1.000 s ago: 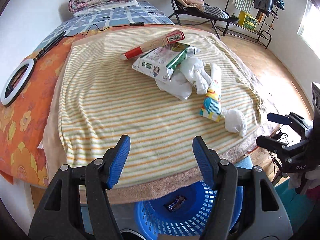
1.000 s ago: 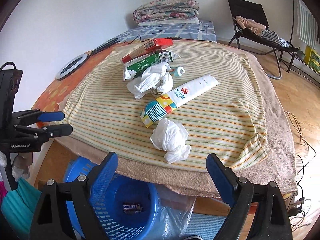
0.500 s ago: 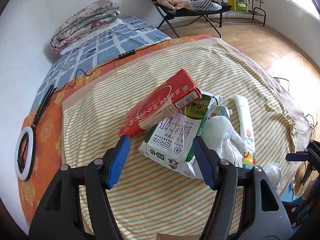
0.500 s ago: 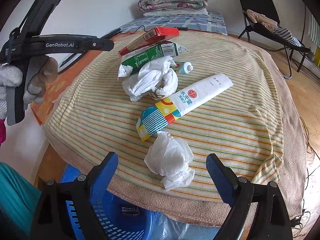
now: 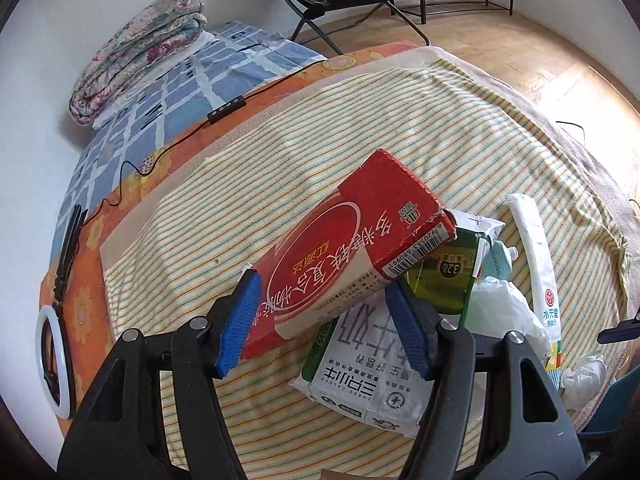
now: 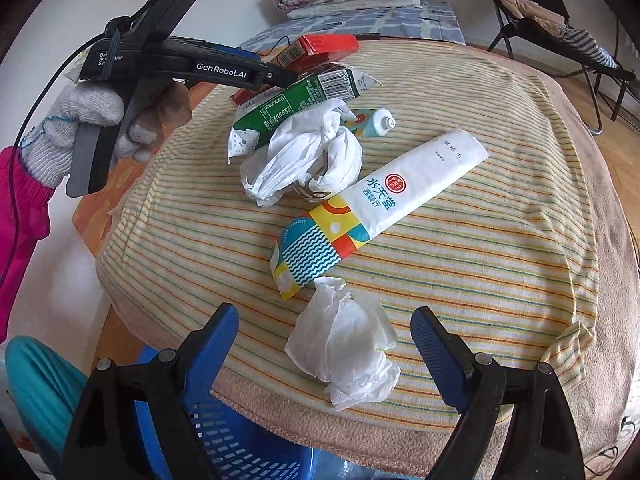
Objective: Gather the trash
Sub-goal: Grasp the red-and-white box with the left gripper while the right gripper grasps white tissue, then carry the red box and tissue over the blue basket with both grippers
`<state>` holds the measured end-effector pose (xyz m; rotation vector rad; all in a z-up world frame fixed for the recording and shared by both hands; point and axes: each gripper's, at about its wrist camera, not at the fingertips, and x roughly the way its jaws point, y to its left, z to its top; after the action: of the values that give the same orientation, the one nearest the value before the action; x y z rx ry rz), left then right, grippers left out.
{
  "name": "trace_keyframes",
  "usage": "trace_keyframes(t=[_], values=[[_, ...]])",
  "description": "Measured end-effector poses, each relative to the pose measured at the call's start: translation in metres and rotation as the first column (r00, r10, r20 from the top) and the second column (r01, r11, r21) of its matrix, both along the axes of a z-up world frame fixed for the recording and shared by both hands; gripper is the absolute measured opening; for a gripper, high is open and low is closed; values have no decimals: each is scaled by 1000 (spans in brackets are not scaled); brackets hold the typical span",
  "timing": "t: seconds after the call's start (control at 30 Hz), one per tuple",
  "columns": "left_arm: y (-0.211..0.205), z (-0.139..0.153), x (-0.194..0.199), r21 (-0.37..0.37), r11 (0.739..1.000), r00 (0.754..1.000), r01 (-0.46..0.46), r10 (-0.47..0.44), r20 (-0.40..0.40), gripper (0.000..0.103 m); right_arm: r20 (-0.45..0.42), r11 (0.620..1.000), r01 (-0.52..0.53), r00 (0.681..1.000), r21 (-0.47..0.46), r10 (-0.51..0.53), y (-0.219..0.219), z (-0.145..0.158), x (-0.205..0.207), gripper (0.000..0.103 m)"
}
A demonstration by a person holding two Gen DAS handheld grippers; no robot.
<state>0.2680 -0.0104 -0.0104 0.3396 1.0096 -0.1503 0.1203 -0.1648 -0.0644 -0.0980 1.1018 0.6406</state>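
1. Left wrist view: left gripper spread, blue fingers either side of the near end of a red carton; whether the pads touch it I cannot tell.
2. Red carton: long box, red with a cream oval panel and red print, barcode on its side; tilted, far end raised, resting on a green-and-white milk carton.
3. The milk carton lies flat on the striped cloth covering the surface; crumpled white plastic just to its right, then a long white sachet.
4. Right wrist view: right gripper wide apart, holding nothing, with a crumpled white tissue between its fingers near the surface's front edge.
5. Beyond the tissue: the long sachet, white with a colourful wave-patterned end, lying diagonally.
6. Behind it: crumpled plastic, a small tube, the milk carton, the red carton.
7. Blue mesh basket below the front edge, lower left.
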Motion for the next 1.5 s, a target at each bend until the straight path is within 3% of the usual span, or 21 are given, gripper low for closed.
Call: trace_keyframes(t=[0.13, 0.57, 0.77, 0.97, 1.03, 1.13, 1.5], values=[[7, -2, 17, -7, 1000, 1000, -10, 10, -18, 45, -18, 1000, 5, 1000, 20, -5, 3, 0, 5, 90], [17, -12, 52, -104, 993, 998, -61, 61, 2, 35, -26, 1000, 2, 1000, -1, -2, 1, -6, 13, 84], [27, -13, 60, -99, 988, 993, -117, 119, 20, 26, -25, 999, -13, 1000, -32, 13, 2, -12, 10, 74], [49, -7, 59, -139, 972, 980, -191, 198, 37, 19, -24, 999, -22, 999, -47, 21, 1, -15, 8, 54], [56, -5, 56, -149, 966, 975, -213, 221, 37, 16, -27, 999, -25, 999, -45, 23, 1, -16, 7, 39], [65, -2, 53, -161, 959, 970, -234, 243, 35, 15, -28, 999, -24, 999, -34, 23, -1, -15, 6, 32], [97, 20, 16, -203, 937, 952, -284, 300, 53, 14, 34, 1000, 7, 999, -15, -6, -8, 3, 5, 26]])
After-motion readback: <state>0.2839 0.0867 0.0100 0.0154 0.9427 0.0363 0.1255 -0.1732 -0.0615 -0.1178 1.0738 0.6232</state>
